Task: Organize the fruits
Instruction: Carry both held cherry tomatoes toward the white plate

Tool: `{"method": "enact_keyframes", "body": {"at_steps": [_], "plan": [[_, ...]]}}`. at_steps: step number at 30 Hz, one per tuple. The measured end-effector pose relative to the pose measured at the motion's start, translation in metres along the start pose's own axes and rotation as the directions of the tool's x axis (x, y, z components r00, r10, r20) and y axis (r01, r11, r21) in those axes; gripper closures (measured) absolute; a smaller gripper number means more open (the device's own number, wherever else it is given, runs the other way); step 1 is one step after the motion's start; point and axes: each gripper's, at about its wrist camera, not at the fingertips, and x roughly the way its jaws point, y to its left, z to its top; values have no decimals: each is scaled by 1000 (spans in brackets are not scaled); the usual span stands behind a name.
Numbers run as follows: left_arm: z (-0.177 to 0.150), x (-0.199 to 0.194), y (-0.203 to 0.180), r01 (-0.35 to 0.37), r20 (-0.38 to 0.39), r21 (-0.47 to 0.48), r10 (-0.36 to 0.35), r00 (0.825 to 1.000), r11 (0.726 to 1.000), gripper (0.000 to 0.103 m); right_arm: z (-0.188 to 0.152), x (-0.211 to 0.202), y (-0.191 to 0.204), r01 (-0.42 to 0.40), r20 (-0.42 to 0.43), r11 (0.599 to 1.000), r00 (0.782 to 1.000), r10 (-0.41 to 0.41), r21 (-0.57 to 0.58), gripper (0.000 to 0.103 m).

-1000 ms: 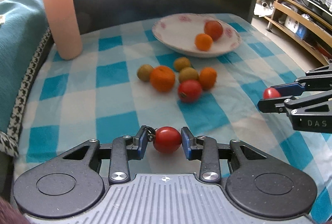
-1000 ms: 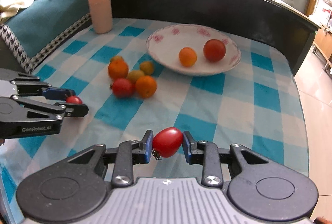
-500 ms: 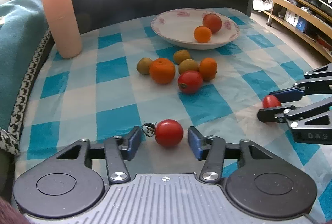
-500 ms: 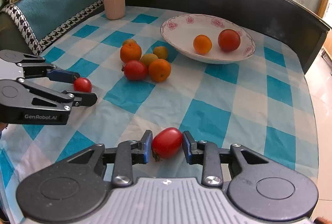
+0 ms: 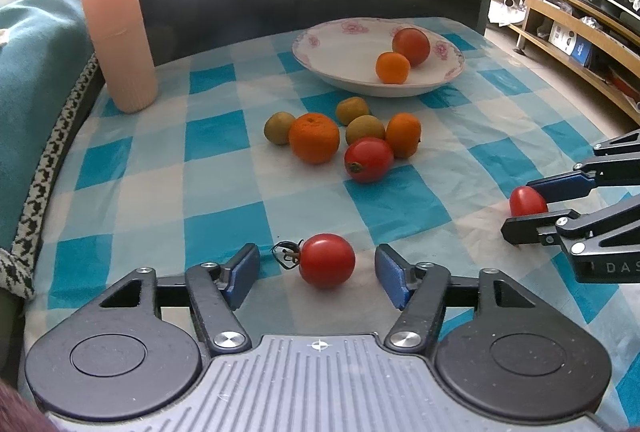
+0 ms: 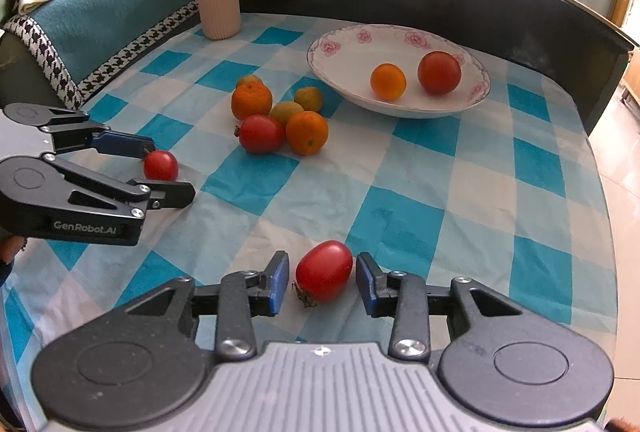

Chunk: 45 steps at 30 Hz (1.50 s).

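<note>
Nearest, on the checked cloth [image 5: 224, 168]: two small tomatoes, one per gripper. Left gripper [image 5: 318, 274] spread wide, nothing held; round tomato [image 5: 327, 261] dead ahead at 12 between the pads, stem toward 9. Right gripper [image 6: 322, 278] parted narrowly, gripping nothing; oval tomato [image 6: 324, 271] at 12, long axis toward 1. Beyond, cluster: two oranges, three greenish fruits, one tomato. Farthest, plate [image 5: 340, 44] at 12–1: one orange, one tomato.

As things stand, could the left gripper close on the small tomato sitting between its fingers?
Probably yes. The left gripper is open, with the stemmed tomato lying on the checked cloth between its blue pads, a gap on either side. Nothing sits in between.
</note>
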Motion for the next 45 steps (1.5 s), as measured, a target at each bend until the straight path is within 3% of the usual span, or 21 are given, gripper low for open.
{"method": "enact_keyframes", "body": {"at_steps": [4,9,17,23,26,29,34,37,45], "plan": [[1,0,-1,-1,-2,-4,1,1000,1000,33,-1,0,2,17,-10,1000,1000,-17,-5,51],[2,0,-2,28,-9,-13,-28,1000,1000,49,-2,-1,5,28,-20,1000,999,-29,-6,58],[6,-1,-10,37,-20,1,-37,999,999,67,1,-4,4,30,-17,999,999,-30,16,59],[10,3,-11,28,-24,-13,-29,999,1000,64,3,-5,4,24,-13,999,1000,-23,23,59],[10,4,-12,27,-19,-12,-27,999,1000,53,2,-5,4,20,-14,1000,1000,-20,22,59],[10,5,-13,21,-17,-10,-21,1000,1000,51,3,-4,4,19,-11,1000,1000,-18,22,59],[13,7,-12,12,-15,-28,-13,1000,1000,55,5,-3,4,20,-11,1000,1000,-19,23,59],[16,8,-12,9,-19,-33,-10,1000,999,65,6,-1,4,23,-14,999,1000,-22,22,59],[22,3,-20,9,-20,-15,-9,1000,1000,66,14,-6,4,15,17,1000,1000,-16,28,59]]}}
